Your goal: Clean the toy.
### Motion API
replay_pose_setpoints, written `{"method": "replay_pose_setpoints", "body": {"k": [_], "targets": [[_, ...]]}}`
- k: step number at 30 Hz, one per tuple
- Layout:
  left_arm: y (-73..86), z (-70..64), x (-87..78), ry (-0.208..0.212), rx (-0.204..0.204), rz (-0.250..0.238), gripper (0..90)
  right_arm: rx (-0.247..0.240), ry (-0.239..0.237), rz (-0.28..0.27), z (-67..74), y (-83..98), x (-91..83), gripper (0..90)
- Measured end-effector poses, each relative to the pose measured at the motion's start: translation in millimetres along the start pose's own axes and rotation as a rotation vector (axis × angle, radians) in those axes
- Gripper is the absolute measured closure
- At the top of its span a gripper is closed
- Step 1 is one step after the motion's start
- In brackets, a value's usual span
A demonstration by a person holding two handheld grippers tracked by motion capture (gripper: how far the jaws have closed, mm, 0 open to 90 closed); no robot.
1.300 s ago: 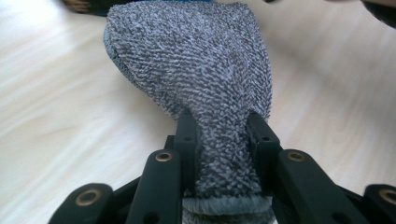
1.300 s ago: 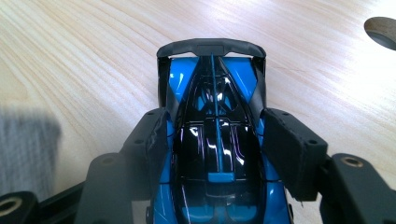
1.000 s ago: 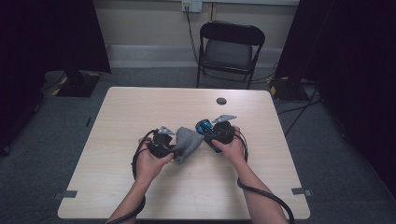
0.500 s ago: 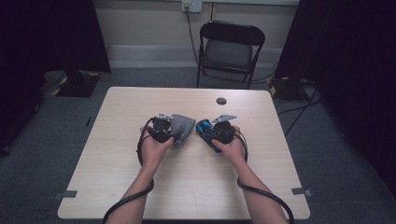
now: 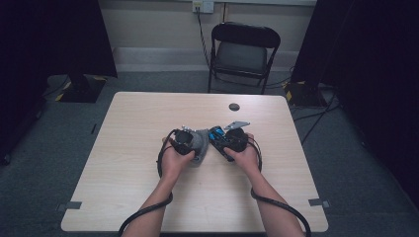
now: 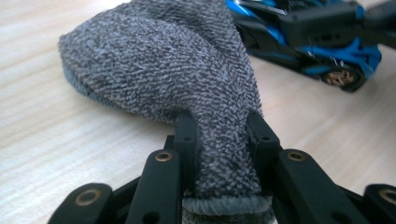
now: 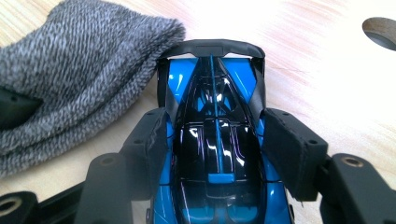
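Sock (image 5: 199, 142) and toy car (image 5: 221, 141) sit together in the high view, mid-bench (image 5: 138, 118), the grey knit just beside the car on its left. Your left tool (image 5: 191, 143) meets the sock there and your right tool (image 5: 220, 143) meets the car, both well short of the small dark disc (image 5: 234, 106) farther up the bench.

Through the left gripper view, your left tool (image 6: 223, 135) is clenched on a bunched neck of the sock (image 6: 177, 74), with the loose body flopping onto the bench beyond and the car (image 6: 322, 37) just past it. Expect it to be light, limp and stretchy; it will sag and drag, so grip near the cuff edge, where the knit is thickest.

Through the right gripper view, your right tool (image 7: 215, 149) grasps the car (image 7: 217, 140) across its flanks, nose away from you, the sock (image 7: 79, 70) touching its front corner. That glossy shell looks hard and slippery, and the thin wing seems fragile, so stay on the body sides.
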State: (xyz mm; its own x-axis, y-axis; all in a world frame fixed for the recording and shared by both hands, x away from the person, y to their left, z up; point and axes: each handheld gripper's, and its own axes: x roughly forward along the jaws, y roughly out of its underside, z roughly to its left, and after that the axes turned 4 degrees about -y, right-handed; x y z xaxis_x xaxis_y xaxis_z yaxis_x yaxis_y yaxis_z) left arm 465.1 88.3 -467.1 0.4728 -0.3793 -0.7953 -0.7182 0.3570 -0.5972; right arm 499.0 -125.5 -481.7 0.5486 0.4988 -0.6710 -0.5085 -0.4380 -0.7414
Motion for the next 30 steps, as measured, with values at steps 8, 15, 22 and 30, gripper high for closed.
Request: {"method": "replay_pose_setpoints", "body": {"k": [8,15,22,30], "targets": [[2.7,-12.5,-2.0,0.012,0.083,0.054,70.9,0.0,0.003,0.001,0.5,-0.3,0.1,40.8],[2.8,-23.3,-3.5,0.021,0.132,0.076,70.8,-0.001,0.006,0.006,0.9,-1.1,0.3,40.9],[6.2,-25.1,-5.1,0.043,0.154,0.074,70.8,0.001,0.005,0.006,1.1,-1.0,0.2,40.9],[6.6,-31.4,-5.1,0.065,0.17,0.075,70.8,0.001,0.006,0.005,1.0,-1.0,0.3,40.8]]}}
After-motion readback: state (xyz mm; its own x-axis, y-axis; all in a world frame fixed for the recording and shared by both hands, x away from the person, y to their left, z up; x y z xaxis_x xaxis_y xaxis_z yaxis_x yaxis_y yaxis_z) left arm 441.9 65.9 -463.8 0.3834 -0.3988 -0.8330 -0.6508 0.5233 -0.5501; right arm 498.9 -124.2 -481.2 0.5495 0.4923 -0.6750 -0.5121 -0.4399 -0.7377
